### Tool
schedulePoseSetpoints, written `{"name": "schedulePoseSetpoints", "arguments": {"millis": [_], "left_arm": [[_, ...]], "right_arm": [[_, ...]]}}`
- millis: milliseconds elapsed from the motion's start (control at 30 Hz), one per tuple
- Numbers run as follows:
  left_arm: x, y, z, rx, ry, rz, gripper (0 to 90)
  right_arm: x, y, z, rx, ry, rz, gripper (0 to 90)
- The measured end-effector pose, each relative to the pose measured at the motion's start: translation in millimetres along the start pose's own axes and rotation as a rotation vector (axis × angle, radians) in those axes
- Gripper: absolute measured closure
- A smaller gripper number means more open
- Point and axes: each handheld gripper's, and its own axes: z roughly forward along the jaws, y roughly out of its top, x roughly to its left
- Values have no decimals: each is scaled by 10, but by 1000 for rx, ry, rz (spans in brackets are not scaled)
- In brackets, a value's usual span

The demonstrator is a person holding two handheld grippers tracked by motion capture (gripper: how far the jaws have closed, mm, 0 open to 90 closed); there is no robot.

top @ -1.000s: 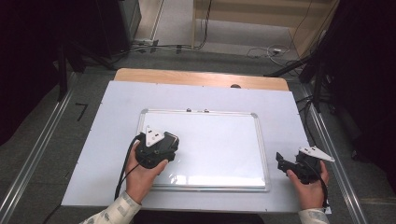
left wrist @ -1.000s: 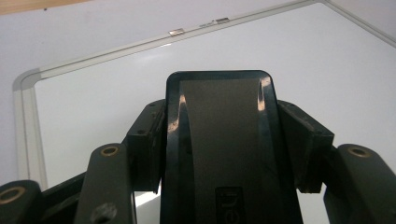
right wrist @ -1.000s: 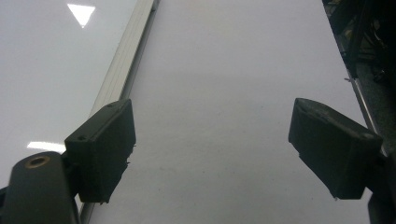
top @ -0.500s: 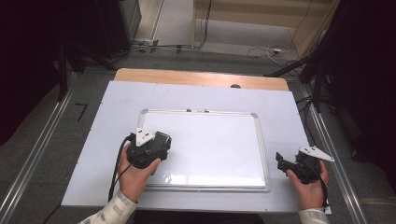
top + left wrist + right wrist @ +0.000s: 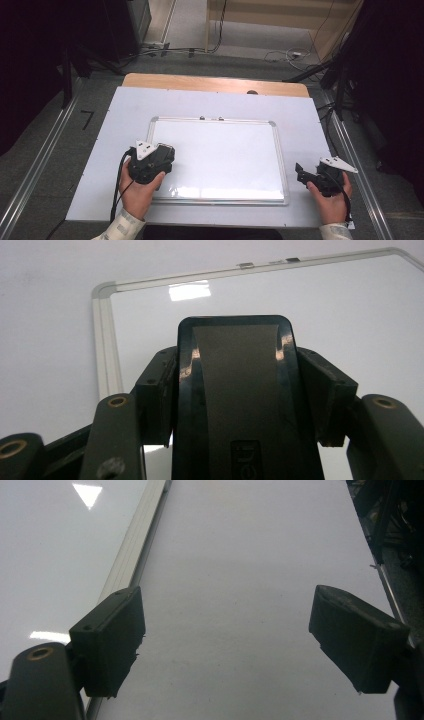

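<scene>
We have our left gripper (image 5: 156, 161) clenched on a black eraser (image 5: 235, 390), both pads pressed against its sides, and it sits over the near-left part of the whiteboard (image 5: 220, 150). The board surface ahead of that claw looks clean, with no marks we can find, so we judge the wiping is done or nearly so; what seems left is setting the eraser down. Our right gripper (image 5: 312, 176) is released, jaws spread wide with nothing between them, resting on the white table cover (image 5: 300, 115) just off the board's right frame. The strip of board directly beneath the eraser is hidden from us, glare patches blur the near edge, and the lettering on the eraser is cut off.
</scene>
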Motion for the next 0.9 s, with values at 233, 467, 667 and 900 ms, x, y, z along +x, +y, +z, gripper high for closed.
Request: {"name": "schedulePoseSetpoints", "arguments": {"millis": [233, 467, 667, 900], "left_arm": [[85, -51, -22, 10, 17, -36, 406], [116, -79, -17, 17, 38, -41, 406], [127, -117, -4, 20, 57, -52, 406], [115, -145, 24, 32, 89, -70, 405]], "right_arm": [[10, 5, -2, 1, 2, 3, 136], [9, 5, -10, -3, 0, -1, 136], [10, 5, -11, -3, 1, -2, 136], [14, 6, -10, -4, 0, -4, 136]]}}
